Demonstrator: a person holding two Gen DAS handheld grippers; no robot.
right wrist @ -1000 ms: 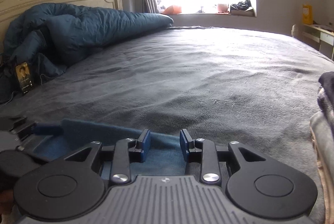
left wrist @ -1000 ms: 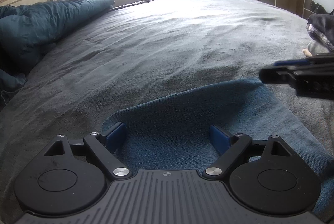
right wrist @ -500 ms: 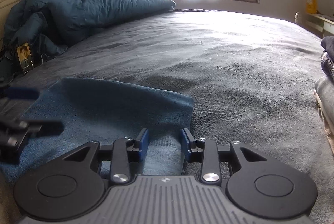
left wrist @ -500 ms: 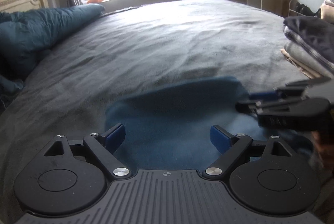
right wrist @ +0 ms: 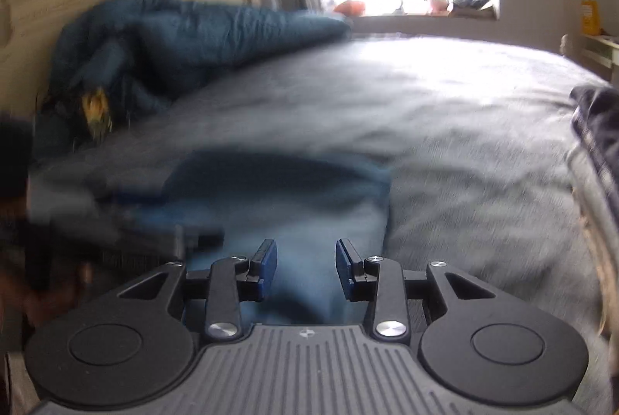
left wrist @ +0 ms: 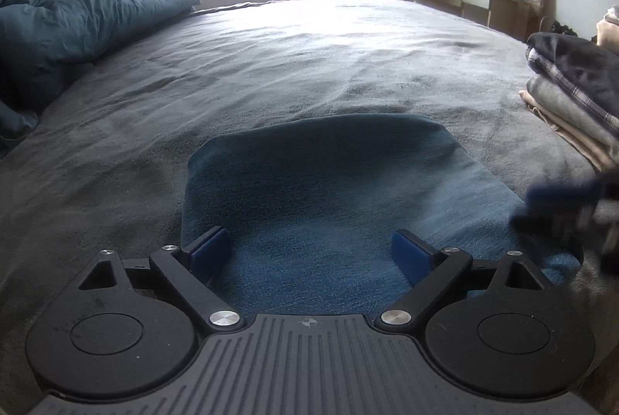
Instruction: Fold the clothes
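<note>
the grey bed cover [left wrist: 309, 59] fills both views and bears everything else. a rumpled teal duvet [left wrist: 77, 24] lies bunched at the headboard end, far left. a stack of folded clothes [left wrist: 572, 93] sits at the right edge of the bed cover, well apart from the duvet. the task's thing, a blue denim garment [left wrist: 329, 206], lies flat on the bed cover directly ahead of both tools, as a compact, roughly rectangular packet with a rounded far edge; it looks already doubled over, though the layers cannot be counted. in the left wrist view its long axis appears to run left to right across the tool's line of sight, with the near edge hidden under the tool body. the left gripper [left wrist: 311, 252] hangs just above the near part of the garment, fingers spread wide and holding nothing. the right gripper [right wrist: 305, 260] is over the garment's right-hand portion, close to its right edge, fingers parted by a moderate gap with no cloth pinched between them; this view is motion-blurred, so fine detail is uncertain. both tools are near the near edge; the right one is nearer the stack. this layout fits either a further fold or a finished packet ready to be moved.
</note>
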